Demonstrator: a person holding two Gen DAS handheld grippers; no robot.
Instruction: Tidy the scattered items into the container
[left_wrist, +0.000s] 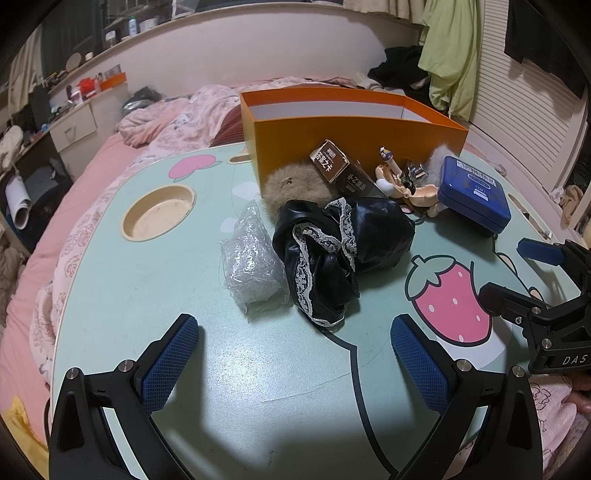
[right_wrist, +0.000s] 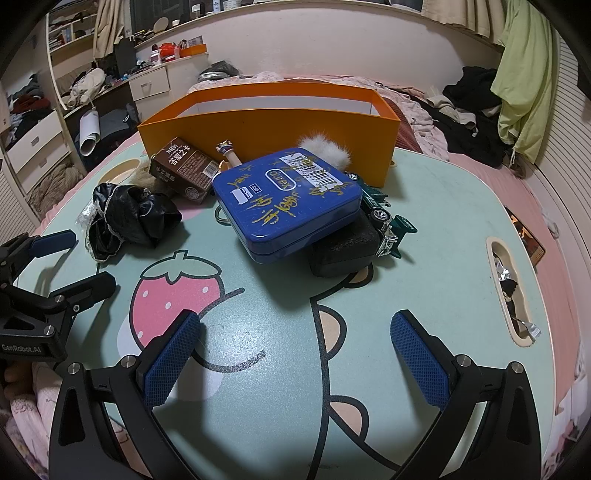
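dim indoor light, fisheye-warped edges

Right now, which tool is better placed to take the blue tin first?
Right. The right tool is open and faces the blue tin head-on; the left tool faces the black lace cloth, with the tin off to its far right.

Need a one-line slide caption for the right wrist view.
Open right gripper faces a blue tin and scattered clutter before an orange box.

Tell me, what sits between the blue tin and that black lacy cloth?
In the left wrist view, a pale jointed doll figure lies between the blue tin and the black lacy cloth, with a brown carton just behind.
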